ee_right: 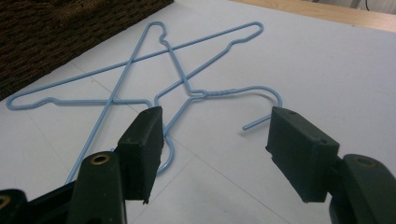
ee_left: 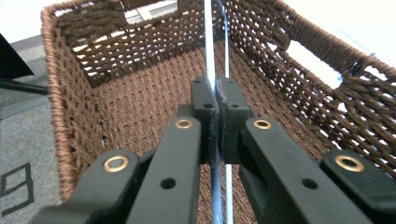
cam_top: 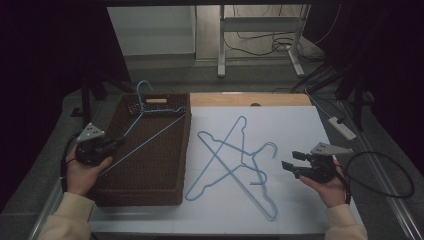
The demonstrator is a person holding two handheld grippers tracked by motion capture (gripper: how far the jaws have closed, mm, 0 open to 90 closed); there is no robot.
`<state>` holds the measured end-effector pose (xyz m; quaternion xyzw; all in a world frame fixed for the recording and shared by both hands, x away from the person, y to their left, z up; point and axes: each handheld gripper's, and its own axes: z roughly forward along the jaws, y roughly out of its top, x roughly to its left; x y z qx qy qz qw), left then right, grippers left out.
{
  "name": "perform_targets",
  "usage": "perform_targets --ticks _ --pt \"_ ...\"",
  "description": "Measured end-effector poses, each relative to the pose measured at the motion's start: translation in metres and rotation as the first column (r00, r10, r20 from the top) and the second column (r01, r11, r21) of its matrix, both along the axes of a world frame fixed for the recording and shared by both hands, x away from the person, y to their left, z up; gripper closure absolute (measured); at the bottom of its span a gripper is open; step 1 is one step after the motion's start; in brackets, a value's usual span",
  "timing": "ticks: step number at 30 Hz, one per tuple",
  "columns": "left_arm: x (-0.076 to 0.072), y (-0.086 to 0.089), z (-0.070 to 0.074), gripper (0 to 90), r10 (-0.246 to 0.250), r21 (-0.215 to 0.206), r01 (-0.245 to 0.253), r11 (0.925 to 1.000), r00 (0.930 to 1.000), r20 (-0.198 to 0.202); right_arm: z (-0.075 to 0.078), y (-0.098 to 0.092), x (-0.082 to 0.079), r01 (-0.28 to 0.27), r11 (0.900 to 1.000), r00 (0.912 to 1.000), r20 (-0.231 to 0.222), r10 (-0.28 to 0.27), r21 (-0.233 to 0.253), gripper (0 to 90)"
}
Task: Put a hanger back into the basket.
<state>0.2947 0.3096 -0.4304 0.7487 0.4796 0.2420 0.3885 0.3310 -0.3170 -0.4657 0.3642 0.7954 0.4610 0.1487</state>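
On the table's left side stands a brown wicker basket [cam_top: 150,197], and over it the left gripper [cam_top: 116,142] holds a blue wire hanger [cam_top: 150,137]. Its jaws are pressed together on the hanger's wire, as the left gripper view shows: the black pads meet with the thin blue wire [ee_left: 209,56] clamped between them, running up and away across the basket's [ee_left: 70,112] inside. From above, this hanger lies slantwise over the basket, its hook [cam_top: 143,90] rising past the far rim near a handle hole, its long bar running down to the left hand [cam_top: 85,172] at the basket's near-left edge.

To the right of the basket, on the white sheet [cam_top: 300,130] covering the table, two more blue hangers [cam_top: 235,160] lie flat and crossed over each other. One hook [cam_top: 270,148] curls toward the right gripper [cam_top: 290,161].

That gripper, held in the right hand [cam_top: 330,187], sits near the sheet's right part, apart from the hangers, with jaws spread wide and nothing between them. In the right gripper view the crossed hangers [ee_right: 154,79] lie just ahead of the open pads, and the hook's [ee_right: 264,100] free end points into the gap between them, well above the pads' tips in the frame. A corner of the basket [ee_right: 60,32] shows at upper left.
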Motion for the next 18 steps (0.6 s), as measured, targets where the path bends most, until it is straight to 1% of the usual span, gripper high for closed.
perform_targets --ticks 2,5,7,8,9,10,12,13,14,15,17,18 --pt "0.003 -0.002 -0.003 87.5 0.001 0.005 -0.001 1.0000 1.0000 -0.009 0.000 0.000 0.000 -0.001 1.000 1.0000 -0.001 0.001 -0.001 37.0" --pt "0.008 -0.006 -0.008 87.4 0.003 0.025 -0.002 0.9997 0.9994 -0.034 0.000 -0.001 0.000 -0.001 1.000 1.0000 -0.001 0.001 -0.001 37.0" --pt "0.009 -0.005 -0.009 87.4 0.015 0.021 -0.014 0.9997 0.9991 -0.041 -0.001 -0.001 0.000 -0.002 1.000 1.0000 -0.002 0.002 -0.002 37.0" --pt "0.009 -0.004 -0.010 87.3 0.023 0.024 -0.021 0.9995 0.9983 -0.054 -0.001 -0.001 0.000 -0.001 1.000 1.0000 -0.002 0.001 -0.001 37.0" --pt "0.011 -0.003 -0.011 87.2 0.031 0.039 -0.028 0.9988 0.9968 -0.074 -0.001 -0.001 0.000 -0.001 1.000 1.0000 -0.002 0.001 0.000 36.9" --pt "0.011 -0.004 -0.012 87.1 0.040 0.067 -0.034 0.9972 0.9952 -0.089 -0.001 -0.001 0.000 -0.001 1.000 1.0000 -0.002 0.001 0.000 36.9" --pt "0.013 -0.004 -0.014 87.0 0.060 0.107 -0.048 0.9931 0.9916 -0.114 -0.001 -0.001 0.000 0.000 1.000 1.0000 -0.003 0.000 0.001 36.9" --pt "0.014 -0.004 -0.015 86.9 0.070 0.120 -0.055 0.9913 0.9890 -0.130 -0.001 -0.001 0.000 -0.001 1.000 1.0000 -0.004 0.001 -0.001 36.9" --pt "0.015 -0.003 -0.017 86.9 0.076 0.121 -0.058 0.9909 0.9863 -0.147 -0.001 -0.001 0.000 -0.002 1.000 1.0000 -0.004 0.002 -0.001 36.8" --pt "0.015 -0.003 -0.017 86.8 0.076 0.121 -0.058 0.9909 0.9863 -0.147 -0.001 -0.001 0.000 -0.001 1.000 1.0000 -0.005 0.001 0.000 36.8" --pt "0.018 -0.003 -0.018 86.6 0.080 0.129 -0.057 0.9900 0.9798 -0.183 -0.002 -0.001 0.000 0.000 1.000 1.0000 -0.007 0.000 0.000 36.7" --pt "0.019 -0.004 -0.019 86.4 0.085 0.144 -0.057 0.9880 0.9773 -0.194 -0.002 -0.001 0.000 0.001 1.000 1.0000 -0.007 -0.001 0.000 36.7"
